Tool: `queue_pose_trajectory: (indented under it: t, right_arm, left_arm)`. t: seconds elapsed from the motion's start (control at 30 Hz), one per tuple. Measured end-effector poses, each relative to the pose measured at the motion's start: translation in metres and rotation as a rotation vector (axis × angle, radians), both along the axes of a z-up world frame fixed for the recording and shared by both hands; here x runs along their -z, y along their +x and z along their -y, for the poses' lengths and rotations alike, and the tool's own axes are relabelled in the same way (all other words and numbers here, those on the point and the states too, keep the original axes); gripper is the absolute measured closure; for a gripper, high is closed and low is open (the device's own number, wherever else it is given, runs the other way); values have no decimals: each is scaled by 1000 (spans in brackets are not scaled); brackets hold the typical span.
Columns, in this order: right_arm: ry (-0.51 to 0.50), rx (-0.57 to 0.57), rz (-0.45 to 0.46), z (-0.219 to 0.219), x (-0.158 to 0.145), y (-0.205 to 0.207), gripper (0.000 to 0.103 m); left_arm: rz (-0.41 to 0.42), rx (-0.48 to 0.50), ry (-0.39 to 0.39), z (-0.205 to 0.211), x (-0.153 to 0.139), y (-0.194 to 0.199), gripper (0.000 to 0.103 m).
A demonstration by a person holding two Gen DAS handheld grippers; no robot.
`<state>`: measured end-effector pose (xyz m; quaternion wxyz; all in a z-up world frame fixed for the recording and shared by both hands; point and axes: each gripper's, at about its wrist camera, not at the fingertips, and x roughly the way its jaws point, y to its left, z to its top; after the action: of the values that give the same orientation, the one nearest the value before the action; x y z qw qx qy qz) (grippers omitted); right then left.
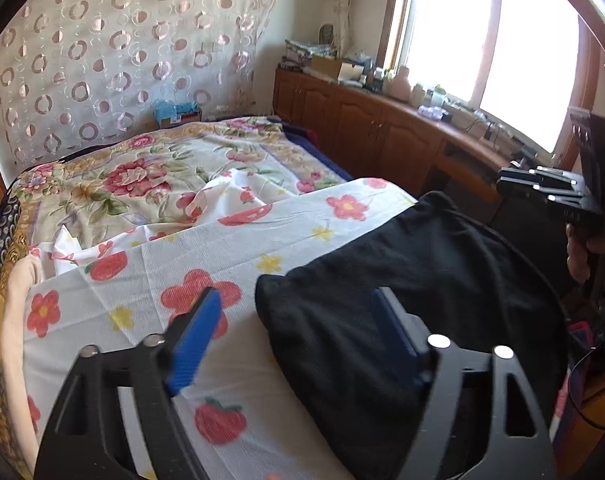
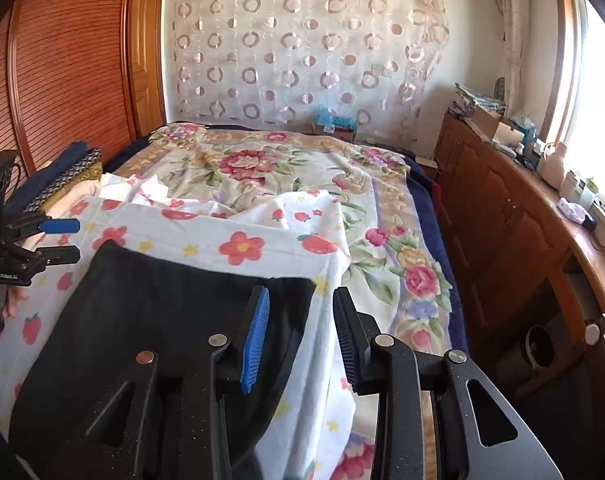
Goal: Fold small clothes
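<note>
Black garment (image 2: 150, 304) beneath both parted grippers

Matt black knit garment (image 1: 414, 280) under both tools, on ribbed floral cotton sheet (image 1: 206, 248); glossy wooden cabinets (image 2: 502, 220) beyond.

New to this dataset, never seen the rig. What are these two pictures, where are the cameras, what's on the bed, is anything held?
There is no robot arm. A person holds a two-finger gripper in each hand, and a fisheye camera on each one looks forward along its fingers.

The left wrist view shows the left gripper from behind, with the right gripper at the far right edge. The right wrist view shows the right one close up.

On the bed, a white cloth printed with flowers and strawberries lies over a floral bedspread. A black garment lies flat on the white cloth.

Both grippers are open above the garment's edges. Nothing is held.
</note>
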<state>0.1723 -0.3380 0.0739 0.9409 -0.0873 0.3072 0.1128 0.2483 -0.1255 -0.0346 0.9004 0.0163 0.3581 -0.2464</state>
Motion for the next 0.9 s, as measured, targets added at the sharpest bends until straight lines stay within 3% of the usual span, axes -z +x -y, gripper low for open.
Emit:
queue_pose_trajectory:
  t: [0.17, 0.43, 0.67, 0.9]
  right_arm:
    - [7, -9, 20, 1, 7, -58, 66]
    - [51, -6, -57, 1, 47, -129, 66]
    - [92, 34, -108, 6, 78, -168, 66]
    - [122, 59, -113, 9, 76, -183, 66]
  left_arm:
    - [18, -1, 10, 0, -7, -37, 22]
    - [14, -25, 24, 2, 4, -88, 22]
    - [-14, -27, 35, 14, 23, -125, 22]
    - [-42, -22, 44, 24, 34, -152, 22]
